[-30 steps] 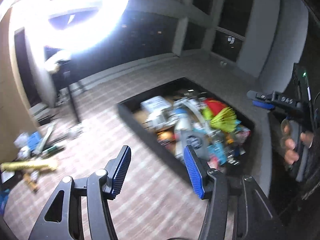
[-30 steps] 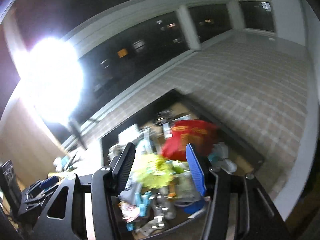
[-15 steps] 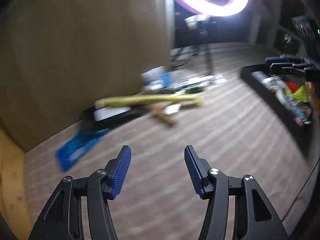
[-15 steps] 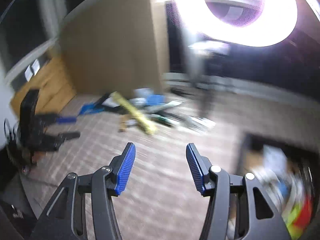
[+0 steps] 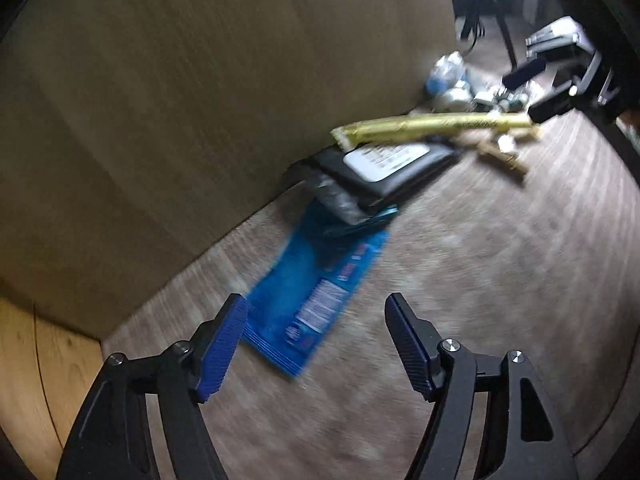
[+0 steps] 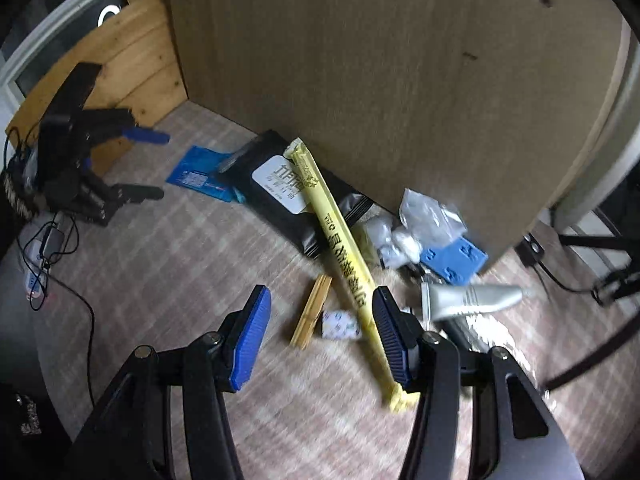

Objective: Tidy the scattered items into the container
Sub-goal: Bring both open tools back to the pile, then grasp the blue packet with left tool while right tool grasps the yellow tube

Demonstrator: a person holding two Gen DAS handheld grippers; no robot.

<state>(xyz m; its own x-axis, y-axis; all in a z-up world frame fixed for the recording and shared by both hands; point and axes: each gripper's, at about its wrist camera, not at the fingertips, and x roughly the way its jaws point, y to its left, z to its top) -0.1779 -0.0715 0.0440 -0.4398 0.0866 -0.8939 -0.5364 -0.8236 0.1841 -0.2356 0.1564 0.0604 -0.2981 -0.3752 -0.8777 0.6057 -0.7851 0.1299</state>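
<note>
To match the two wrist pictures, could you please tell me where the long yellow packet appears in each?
Left wrist: long yellow packet lies upper right, across the black pouch.
Right wrist: it runs diagonally through the centre, beside the right gripper.
Shared landmark: the blue packet.

Pale wood-grain floor (image 6: 168, 264) across the lower frame, streaked with motion blur. Behind it, a tall brown board panel (image 6: 380, 72) filling the upper centre, with a lighter knotty plywood sheet (image 6: 132, 60) leaning at upper left. Black stand legs (image 5: 476, 20) at upper right in the left wrist view.
</note>
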